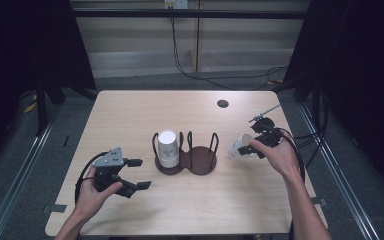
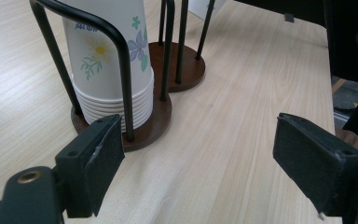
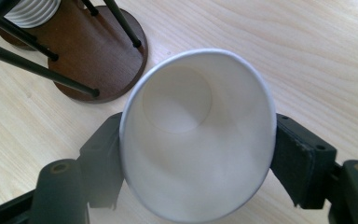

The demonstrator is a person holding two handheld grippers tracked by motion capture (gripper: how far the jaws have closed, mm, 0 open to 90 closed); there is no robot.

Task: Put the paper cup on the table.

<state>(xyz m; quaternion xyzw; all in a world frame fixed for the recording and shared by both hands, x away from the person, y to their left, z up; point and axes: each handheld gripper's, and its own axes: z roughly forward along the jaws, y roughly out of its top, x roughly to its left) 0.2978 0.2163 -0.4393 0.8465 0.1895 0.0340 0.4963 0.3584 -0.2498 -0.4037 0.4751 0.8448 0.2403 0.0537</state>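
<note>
High view is showing a person working two hand-held tongs over a pale wooden table (image 1: 130,115), the right gripper (image 1: 252,146) carrying a white paper cup (image 1: 239,146) on its side, just off the right end of a dark two-bay cup holder (image 1: 186,159) and clear of the tabletop. Right gripper view is looking straight into the cup's (image 3: 198,135) open mouth, the two black pads sitting against its outer wall on either side, roughly half closed and gripping it; the rim is looking slightly oval, which suggests the wall is already giving a little. Such a cup is likely handling as very light, thin and easily crushed, with a smooth skin that could slip, so the sensible hold seems to be a gentle one across the body below the stiffer rolled rim rather than a hard pinch. Left gripper (image 1: 135,174) is waiting near the table's near-left area with its jaws spread wide and nothing between them; left gripper view is facing a stack of flower-printed cups (image 2: 109,60) standing mouth-down in the holder's left bay, the neighbouring bay standing vacant.
</note>
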